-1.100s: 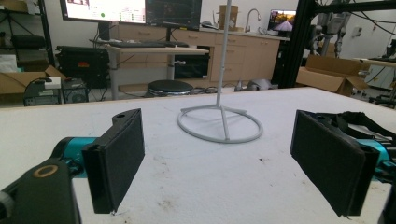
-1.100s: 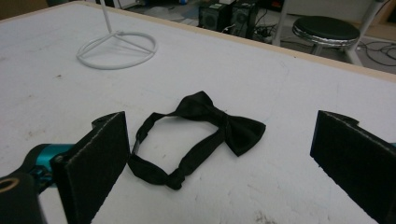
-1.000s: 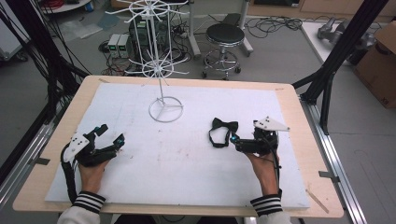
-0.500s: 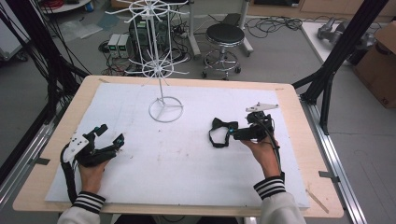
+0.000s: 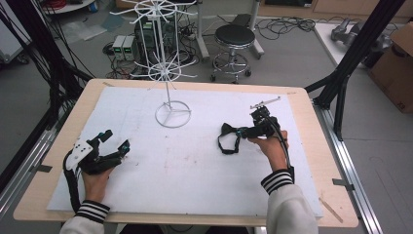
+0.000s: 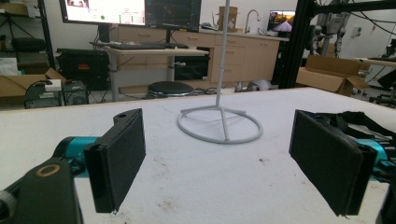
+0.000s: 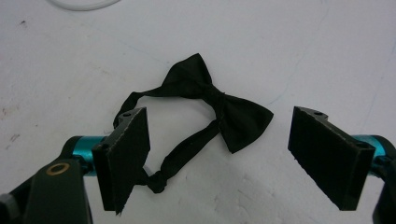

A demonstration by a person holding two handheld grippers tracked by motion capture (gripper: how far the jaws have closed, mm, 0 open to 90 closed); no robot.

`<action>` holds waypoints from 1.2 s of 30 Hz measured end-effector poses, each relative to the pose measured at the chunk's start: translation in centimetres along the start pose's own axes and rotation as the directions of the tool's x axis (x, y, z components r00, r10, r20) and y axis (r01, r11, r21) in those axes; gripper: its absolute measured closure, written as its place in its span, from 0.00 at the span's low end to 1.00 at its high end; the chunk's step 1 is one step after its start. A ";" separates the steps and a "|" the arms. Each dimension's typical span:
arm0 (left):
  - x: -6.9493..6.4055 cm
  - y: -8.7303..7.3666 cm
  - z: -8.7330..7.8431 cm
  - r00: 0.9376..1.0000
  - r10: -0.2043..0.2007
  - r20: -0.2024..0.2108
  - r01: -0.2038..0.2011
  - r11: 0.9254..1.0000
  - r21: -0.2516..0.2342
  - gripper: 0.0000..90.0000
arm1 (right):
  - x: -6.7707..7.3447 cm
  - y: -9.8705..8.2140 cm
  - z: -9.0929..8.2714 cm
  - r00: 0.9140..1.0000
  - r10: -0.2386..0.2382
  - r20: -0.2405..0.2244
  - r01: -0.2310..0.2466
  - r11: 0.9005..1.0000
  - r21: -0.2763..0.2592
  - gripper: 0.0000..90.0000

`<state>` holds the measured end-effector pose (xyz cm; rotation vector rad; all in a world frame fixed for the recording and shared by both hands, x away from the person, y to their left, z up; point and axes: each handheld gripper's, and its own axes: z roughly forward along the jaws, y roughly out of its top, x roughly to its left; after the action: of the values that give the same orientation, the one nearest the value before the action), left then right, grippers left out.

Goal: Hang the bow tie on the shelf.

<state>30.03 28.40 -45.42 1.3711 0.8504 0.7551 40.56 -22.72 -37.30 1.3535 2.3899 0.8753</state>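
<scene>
A black bow tie (image 5: 228, 138) with a thin knotted strap lies flat on the white table cover (image 5: 195, 170), right of centre. My right gripper (image 5: 240, 132) hovers just over its right end, pointing left and down, open. In the right gripper view the bow tie (image 7: 219, 105) lies between and beyond the wide-apart pads (image 7: 125, 154), with nothing touching it. My left gripper (image 5: 116, 140) rests open near the left edge, pointing toward the middle. In the left gripper view its gripper (image 6: 215, 140) holds nothing.
A white wire display stand (image 5: 169, 73) rises from a ring base (image 5: 173, 114) at the table's back centre; the ring base (image 6: 219, 125) lies ahead of the left jaws. Beyond the table are a stool (image 5: 235, 36), cables and black frame posts.
My right gripper has moved forward and tipped down over the bow tie's right end. The bow tie and the left gripper have stayed put.
</scene>
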 end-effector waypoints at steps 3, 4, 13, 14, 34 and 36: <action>0.0 0.0 0.0 1.000 -0.001 -0.002 0.001 1.000 0.000 0.21 | 0.0 0.1 0.7 1.000 -0.003 -0.009 0.003 1.000 0.014 0.22; 0.0 0.0 0.0 1.000 -0.002 -0.001 0.002 1.000 -0.001 0.21 | 0.0 0.2 1.0 1.000 -0.001 -0.014 0.001 1.000 0.017 0.22; 0.1 0.0 0.0 1.000 -0.004 -0.002 0.004 1.000 0.000 0.21 | -0.4 0.4 2.4 0.998 0.057 -0.023 -0.056 0.998 0.040 0.27; 0.1 0.0 0.0 1.000 -0.006 -0.002 0.006 1.000 0.000 0.21 | -0.5 0.5 2.7 0.998 0.063 -0.024 -0.062 0.997 0.044 0.30; 0.0 0.0 0.0 1.000 0.000 0.001 0.000 1.000 -0.002 0.21 | -0.4 0.7 4.5 0.998 0.069 0.004 -0.069 0.991 0.112 0.63; 0.0 0.0 0.0 1.000 0.001 -0.001 -0.001 1.000 -0.004 0.21 | -0.4 0.7 4.7 0.998 0.060 -0.005 -0.059 0.991 0.119 0.67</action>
<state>30.02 28.42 -45.44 1.3676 0.8486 0.7579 43.54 -21.01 -40.59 1.4749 2.4543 0.7653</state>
